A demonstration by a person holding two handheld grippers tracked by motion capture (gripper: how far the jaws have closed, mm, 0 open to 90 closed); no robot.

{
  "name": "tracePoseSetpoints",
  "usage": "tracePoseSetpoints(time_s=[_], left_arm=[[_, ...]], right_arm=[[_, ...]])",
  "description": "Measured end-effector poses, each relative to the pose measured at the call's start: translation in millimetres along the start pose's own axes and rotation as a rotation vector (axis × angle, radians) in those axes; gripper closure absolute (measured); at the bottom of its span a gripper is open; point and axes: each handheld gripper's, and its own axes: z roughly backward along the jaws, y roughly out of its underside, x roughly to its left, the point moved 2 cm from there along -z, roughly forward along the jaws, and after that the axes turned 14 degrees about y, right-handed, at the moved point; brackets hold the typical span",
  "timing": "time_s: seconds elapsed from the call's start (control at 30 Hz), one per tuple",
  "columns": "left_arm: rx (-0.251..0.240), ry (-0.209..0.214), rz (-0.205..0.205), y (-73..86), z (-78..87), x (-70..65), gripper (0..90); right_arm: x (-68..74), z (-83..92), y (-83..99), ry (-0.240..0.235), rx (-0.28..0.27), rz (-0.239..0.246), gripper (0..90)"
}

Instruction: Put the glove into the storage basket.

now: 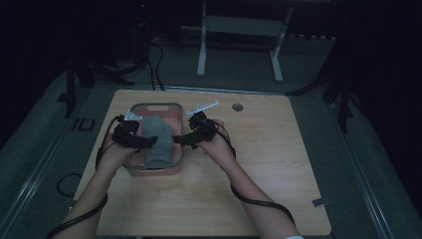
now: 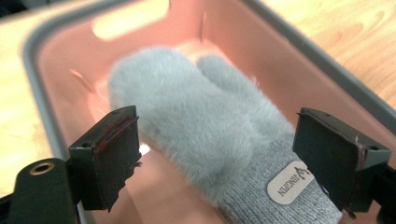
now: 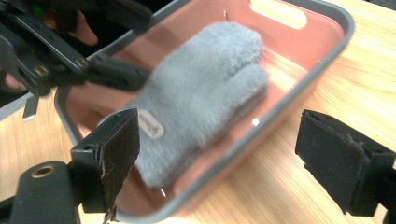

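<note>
A pale wooden table (image 1: 259, 164) sits in a dark room. On its left part stands a pink basket (image 1: 176, 107) with a grey rim, and a fluffy grey mitten (image 2: 196, 121) lies inside (a small label on its knit cuff). The left gripper (image 2: 215, 158) hovers above the cuff, jaws spread, nothing pinched. The right gripper (image 3: 219, 158) straddles the basket's rim, jaws wide apart.

Fluffy grey mitten (image 2: 196, 121), glossy pink plastic basket (image 2: 280, 60), wooden table (image 3: 280, 186)

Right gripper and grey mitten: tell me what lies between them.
The pink bin's grey rim crosses between the right gripper and the grey mitten, in the right gripper view.
</note>
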Motion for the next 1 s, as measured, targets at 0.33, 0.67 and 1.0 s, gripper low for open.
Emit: tracePoseSetpoints(time_s=[0.33,0.67,1.0], left_arm=[[-0.147,-0.002,-0.107,6.0,17.1,-36.4,14.3],[-0.192,0.176,-0.161,12.6,-0.6,-83.1,14.3],[-0.189,0.277,-0.198,17.0,-23.4,-119.3,14.3]], right_arm=[[-14.1,31.1,25.7,-0.003,-0.046,0.023,13.9],[-30.6,51.2,59.6,-0.012,-0.08,0.058,14.2],[-47.9,69.1,94.1,-0.021,-0.095,0.08,14.1]])
